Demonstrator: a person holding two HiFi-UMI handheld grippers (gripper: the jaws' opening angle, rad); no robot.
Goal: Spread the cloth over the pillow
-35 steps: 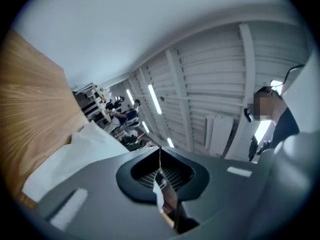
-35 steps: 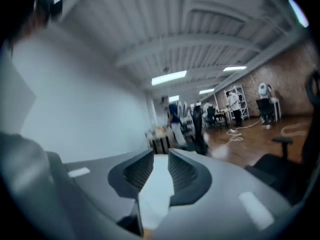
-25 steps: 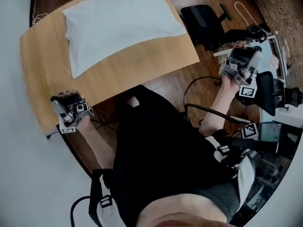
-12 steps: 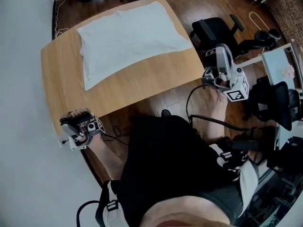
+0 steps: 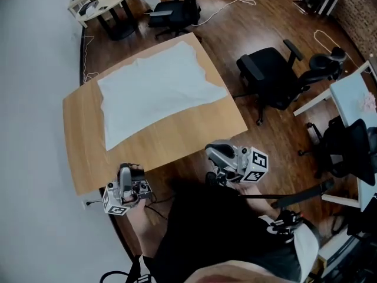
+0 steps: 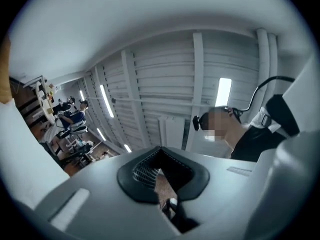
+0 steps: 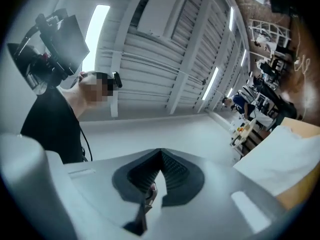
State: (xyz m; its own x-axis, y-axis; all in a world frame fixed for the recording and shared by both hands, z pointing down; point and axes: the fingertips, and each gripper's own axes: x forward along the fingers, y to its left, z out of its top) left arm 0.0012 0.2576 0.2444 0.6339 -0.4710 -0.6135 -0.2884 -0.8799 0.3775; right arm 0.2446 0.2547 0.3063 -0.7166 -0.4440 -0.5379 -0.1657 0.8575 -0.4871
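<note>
The cloth (image 5: 156, 90) is white and lies spread out over the far half of the table (image 5: 88, 158). It runs slantwise from the far corner toward the left side. Most of it is smooth, with a few soft creases near its far-left end. Its right-hand edge is wavy and a little rumpled, and stops just short of the table's right edge. Its near edge runs straight, and a wide strip of bare wood lies on this side of it. I cannot make out the pillow as a separate thing under the cloth. In the right gripper view the cloth (image 7: 285, 159) shows as a pale sheet on the wood, off to the right.

Both claws are well away from the cloth, at the near side of the table. The left gripper (image 5: 125, 177) is held at the near-left corner and the right gripper (image 5: 215, 153) is off the near-right edge, above the floor (image 5: 265, 140). Each points up at the ceiling (image 6: 165, 64). The left gripper (image 6: 160, 176) is clenched with its jaws together and nothing between them. The right gripper (image 7: 160, 170) is clenched in the same way and is empty.

A black chair (image 5: 271, 75) stands on the floor to the right of the table.
</note>
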